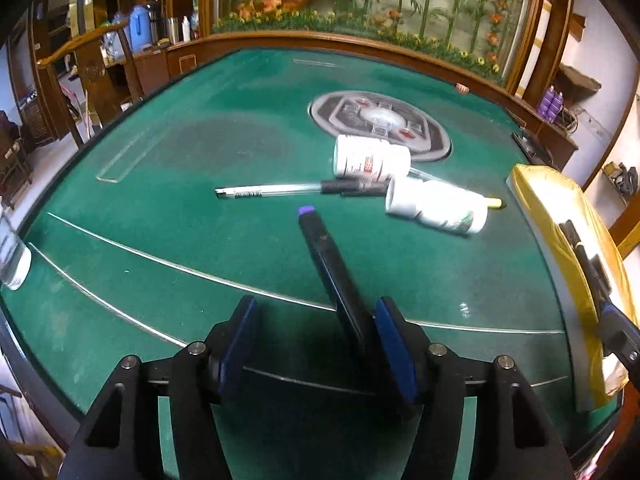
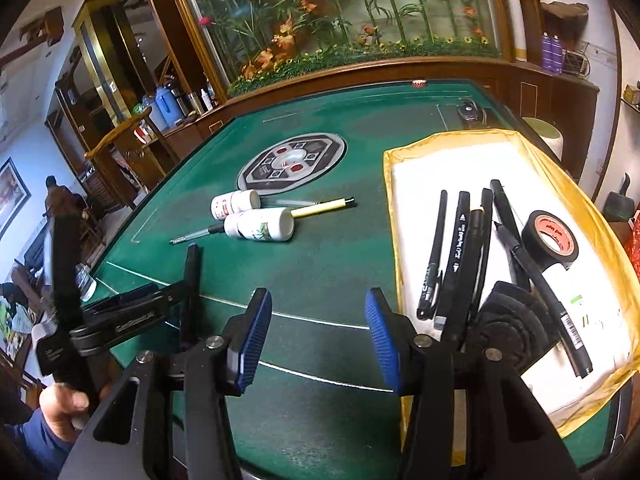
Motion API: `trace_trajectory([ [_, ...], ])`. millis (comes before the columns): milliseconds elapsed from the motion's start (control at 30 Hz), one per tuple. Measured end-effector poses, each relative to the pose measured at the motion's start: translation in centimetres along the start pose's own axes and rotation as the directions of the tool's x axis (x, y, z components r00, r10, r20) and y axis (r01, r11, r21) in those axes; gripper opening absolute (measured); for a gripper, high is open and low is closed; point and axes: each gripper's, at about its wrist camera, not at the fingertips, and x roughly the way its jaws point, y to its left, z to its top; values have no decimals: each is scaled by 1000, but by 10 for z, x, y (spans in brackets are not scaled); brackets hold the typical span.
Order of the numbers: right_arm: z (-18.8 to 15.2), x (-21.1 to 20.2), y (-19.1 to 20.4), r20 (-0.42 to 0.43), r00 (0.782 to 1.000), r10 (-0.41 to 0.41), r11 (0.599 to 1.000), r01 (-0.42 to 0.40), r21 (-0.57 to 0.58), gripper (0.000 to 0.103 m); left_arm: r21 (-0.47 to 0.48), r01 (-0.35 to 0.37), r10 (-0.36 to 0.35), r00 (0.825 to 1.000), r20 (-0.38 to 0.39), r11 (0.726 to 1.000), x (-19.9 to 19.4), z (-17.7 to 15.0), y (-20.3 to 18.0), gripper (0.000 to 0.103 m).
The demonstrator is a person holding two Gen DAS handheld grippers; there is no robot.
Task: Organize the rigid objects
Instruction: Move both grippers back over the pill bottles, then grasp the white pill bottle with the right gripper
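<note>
My left gripper hangs over the near part of the green table, jaws apart. A black marker with a purple end stands between them, leaning on the right pad; the left pad is clear of it. The right wrist view shows the same marker at the left. Open and empty, my right gripper sits beside the yellow-lined tray. Two white bottles lie on their sides mid-table, with a clear pen and a yellow pen under them.
The tray holds several black pens, a black tape roll and a round black object. A control panel is set in the table's middle. Another white bottle stands at the left edge. A hand grips the left tool.
</note>
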Motion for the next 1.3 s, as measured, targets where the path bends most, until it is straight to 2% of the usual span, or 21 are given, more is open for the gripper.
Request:
trace_trajectory([
  [33,0,1,2,-4,1000,-2,1000,2,-6,48,1,-5,5,1000,-8,1000,2,1,2,53],
  [67,1,4,4,-10,1000,-5,1000,4,-14,48,12,-28,28,1000,8,1000,1,1,3,34],
  [100,2,7,7,-17,1000,-4,1000,4,-22,48,30,-51,51,999,7,998,3,2,5,24],
  [167,8,14,12,-31,999,11,999,-12,-33,48,31,-46,45,999,8,998,3,4,12,16],
  [233,17,24,21,-48,998,33,998,-36,-51,48,26,-33,32,999,12,999,3,5,22,15],
  [300,30,36,31,-62,996,61,996,-64,-58,48,35,-54,53,998,30,998,3,6,29,15],
  [433,65,65,37,-37,985,169,986,-168,24,48,41,-55,53,997,48,998,4,5,33,16],
  [500,82,92,37,-51,984,170,985,-167,46,48,42,-47,45,998,50,998,4,5,35,16],
  [567,91,117,32,-83,989,123,991,-117,72,48,36,-33,31,998,53,999,4,4,38,16],
  [733,85,156,26,-179,967,180,979,-157,131,49,27,-6,4,998,55,1000,5,6,41,16],
  [800,74,155,31,-212,944,252,963,-224,149,50,23,-2,1,998,56,1000,5,6,40,16],
  [833,70,153,36,-228,937,263,962,-238,130,50,24,-4,3,998,56,1000,5,6,40,16],
  [1000,56,137,73,-258,943,211,970,-234,-62,50,22,-8,7,998,57,1000,4,5,39,16],
  [1100,59,136,89,-228,965,129,971,-170,-169,50,23,-7,5,998,57,1000,4,5,39,16],
  [1233,59,151,98,-238,970,48,965,-106,-239,49,26,-9,7,998,58,1000,4,4,38,16],
  [1267,56,155,97,-240,970,33,967,-92,-238,36,25,-8,6,998,58,1000,4,4,39,16],
  [1300,53,156,96,-242,970,39,968,-97,-233,33,24,-7,6,998,58,1000,4,4,39,16],
])
